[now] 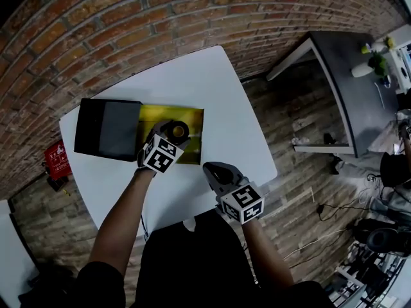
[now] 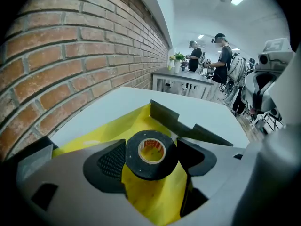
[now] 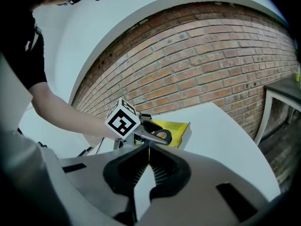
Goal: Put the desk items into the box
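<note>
One black tape roll (image 2: pixel 151 154) sits clamped in the left gripper (image 1: pixel 169 137) directly above the open yellow box (image 1: pixel 191 117), while the right gripper (image 3: pixel 146 163), closed on nothing, hangs back.

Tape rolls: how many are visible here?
1. A black tape roll is clamped in the left gripper, over the open yellow box. The gripper covers part of the box, so more could be hidden.

tape (image 1: pixel 178 131) 1 | box (image 1: pixel 192 117) 1 (yellow inside) | lid (image 1: pixel 108 129) 1 | grippers 2: left gripper (image 1: pixel 173 135), right gripper (image 1: pixel 217 170) | table (image 1: pixel 212 82) 1 | desk (image 1: pixel 359 88) 1 | people (image 2: pixel 223 62) 2 (far off)
</note>
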`<state>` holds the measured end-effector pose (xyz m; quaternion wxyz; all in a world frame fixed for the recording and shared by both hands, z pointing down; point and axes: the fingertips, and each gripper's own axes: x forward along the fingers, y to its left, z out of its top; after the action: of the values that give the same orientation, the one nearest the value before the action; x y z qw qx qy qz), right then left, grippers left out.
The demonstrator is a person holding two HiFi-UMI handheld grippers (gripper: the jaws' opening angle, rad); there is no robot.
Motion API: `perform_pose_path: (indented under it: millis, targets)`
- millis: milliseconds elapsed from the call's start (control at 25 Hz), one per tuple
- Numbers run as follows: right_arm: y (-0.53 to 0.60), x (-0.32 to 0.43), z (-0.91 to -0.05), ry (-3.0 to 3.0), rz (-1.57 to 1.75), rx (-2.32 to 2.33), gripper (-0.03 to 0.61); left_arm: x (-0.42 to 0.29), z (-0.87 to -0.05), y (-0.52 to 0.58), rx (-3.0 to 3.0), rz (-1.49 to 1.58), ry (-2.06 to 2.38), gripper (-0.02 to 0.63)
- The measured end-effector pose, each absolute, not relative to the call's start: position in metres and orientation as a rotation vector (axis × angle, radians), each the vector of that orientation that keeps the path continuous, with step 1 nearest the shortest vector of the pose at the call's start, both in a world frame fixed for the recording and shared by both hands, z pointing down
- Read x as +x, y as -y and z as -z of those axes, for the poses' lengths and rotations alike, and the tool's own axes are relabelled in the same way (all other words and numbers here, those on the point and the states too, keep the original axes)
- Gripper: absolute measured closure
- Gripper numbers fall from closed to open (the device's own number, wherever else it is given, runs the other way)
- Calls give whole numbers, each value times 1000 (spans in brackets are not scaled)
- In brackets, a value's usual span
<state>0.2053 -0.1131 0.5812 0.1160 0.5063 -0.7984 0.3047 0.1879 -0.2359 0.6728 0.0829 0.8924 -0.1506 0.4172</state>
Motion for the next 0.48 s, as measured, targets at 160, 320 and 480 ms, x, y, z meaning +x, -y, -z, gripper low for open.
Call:
perform_pose_path:
  millis: [160,320,480]
  targets:
    - [114,209,-583,2336,-896,1489,557,191,-678,240,2622,-1266,439,267]
    - [115,212,-584,2330,-903,1492,557,194,-682,245,2589,-1276,422,267]
    - [115,214,-585,2325,-910,1500,557,191,-688,249,2527,-1252,438,267]
